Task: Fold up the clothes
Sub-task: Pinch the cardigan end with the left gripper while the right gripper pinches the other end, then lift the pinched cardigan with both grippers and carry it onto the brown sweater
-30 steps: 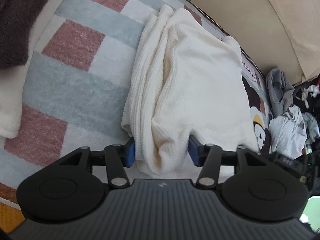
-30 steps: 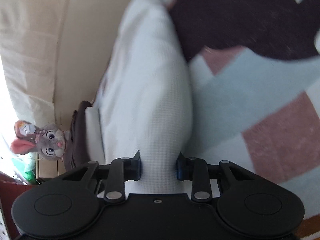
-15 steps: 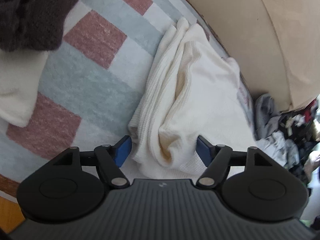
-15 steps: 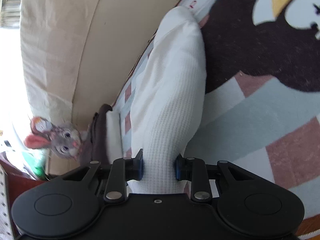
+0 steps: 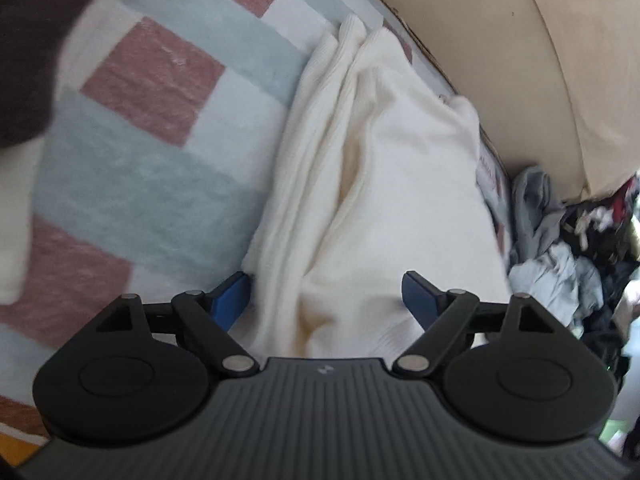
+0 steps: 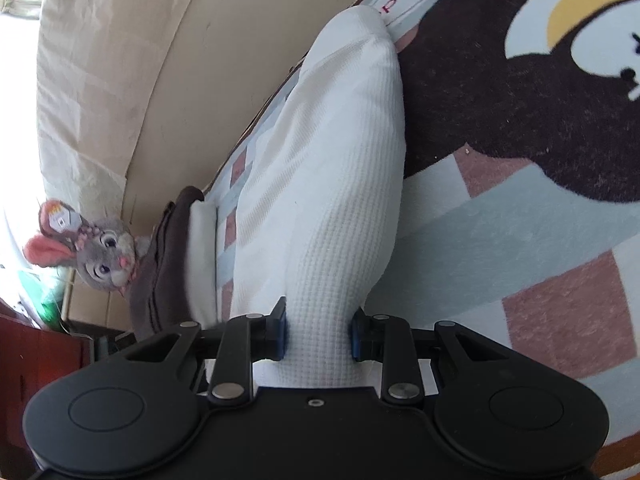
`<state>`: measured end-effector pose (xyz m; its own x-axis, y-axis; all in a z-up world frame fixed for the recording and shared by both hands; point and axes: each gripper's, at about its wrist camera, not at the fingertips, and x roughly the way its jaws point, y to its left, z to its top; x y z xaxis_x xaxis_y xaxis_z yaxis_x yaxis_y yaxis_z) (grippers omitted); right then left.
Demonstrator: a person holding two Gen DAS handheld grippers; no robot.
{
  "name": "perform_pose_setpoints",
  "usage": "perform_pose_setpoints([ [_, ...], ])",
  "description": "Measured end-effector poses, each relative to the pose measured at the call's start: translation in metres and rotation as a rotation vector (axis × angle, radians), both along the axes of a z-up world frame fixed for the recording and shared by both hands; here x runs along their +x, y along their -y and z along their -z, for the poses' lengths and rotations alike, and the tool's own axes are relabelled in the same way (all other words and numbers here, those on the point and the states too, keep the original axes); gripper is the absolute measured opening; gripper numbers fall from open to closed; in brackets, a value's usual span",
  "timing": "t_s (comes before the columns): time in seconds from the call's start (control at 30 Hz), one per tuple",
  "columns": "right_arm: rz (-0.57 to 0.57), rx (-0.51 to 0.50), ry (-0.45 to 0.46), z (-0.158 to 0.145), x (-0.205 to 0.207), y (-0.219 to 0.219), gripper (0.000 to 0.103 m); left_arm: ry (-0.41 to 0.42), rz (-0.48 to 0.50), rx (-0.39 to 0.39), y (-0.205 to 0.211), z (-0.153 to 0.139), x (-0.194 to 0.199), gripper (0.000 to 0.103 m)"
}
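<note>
Cream garment (image 5: 392,208) lies bunched on the patterned blanket (image 5: 132,184). Left gripper (image 5: 326,296) fingers spread wide around its near edge, gripping nothing. Right gripper (image 6: 318,334) fingers pinch a fold of it; clothes pile (image 5: 560,248) at three o'clock.

Our left wrist view looks down, close over the cream garment (image 5: 380,208) on the checked rug (image 5: 152,128). Our right wrist view faces along the same garment (image 6: 332,184), close above that rug (image 6: 540,240).

Bare rug (image 5: 132,184) left of garment (image 5: 380,200); sofa (image 5: 520,60) close behind.
</note>
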<state>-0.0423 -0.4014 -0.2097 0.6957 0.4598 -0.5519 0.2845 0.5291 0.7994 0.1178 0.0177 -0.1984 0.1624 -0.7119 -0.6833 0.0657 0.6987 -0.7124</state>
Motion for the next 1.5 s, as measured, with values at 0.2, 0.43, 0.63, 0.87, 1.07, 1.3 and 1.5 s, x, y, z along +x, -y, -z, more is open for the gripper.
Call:
perform_pose_setpoints([
  [0.2,0.015,-0.039,-0.052,0.014,0.002,-0.003,0.039,0.069,0.074,0.035,0.025,-0.01,-0.001,0.019],
  [0.43,-0.04,-0.148,-0.047,0.007,0.006,-0.009,0.034,0.25,0.18,0.226,0.054,-0.044,-0.011,0.02],
  [0.63,-0.091,-0.179,-0.088,0.002,0.018,-0.001,0.046,0.193,0.153,0.203,0.046,-0.025,0.0,0.024],
  [0.87,-0.07,-0.103,-0.072,0.014,0.034,0.019,0.056,0.208,0.184,0.223,0.057,-0.018,0.003,0.028],
  [1.07,-0.007,-0.045,-0.038,0.031,0.07,0.034,0.061,0.172,0.213,0.185,0.063,-0.014,0.014,0.048],
  [1.3,-0.079,-0.338,0.066,-0.004,0.09,0.0,0.029,0.331,0.263,0.294,0.08,-0.035,-0.006,0.018],
  [1.5,-0.193,-0.666,0.237,-0.08,0.09,-0.063,0.028,0.471,0.209,0.292,0.071,-0.078,-0.021,0.017],
])
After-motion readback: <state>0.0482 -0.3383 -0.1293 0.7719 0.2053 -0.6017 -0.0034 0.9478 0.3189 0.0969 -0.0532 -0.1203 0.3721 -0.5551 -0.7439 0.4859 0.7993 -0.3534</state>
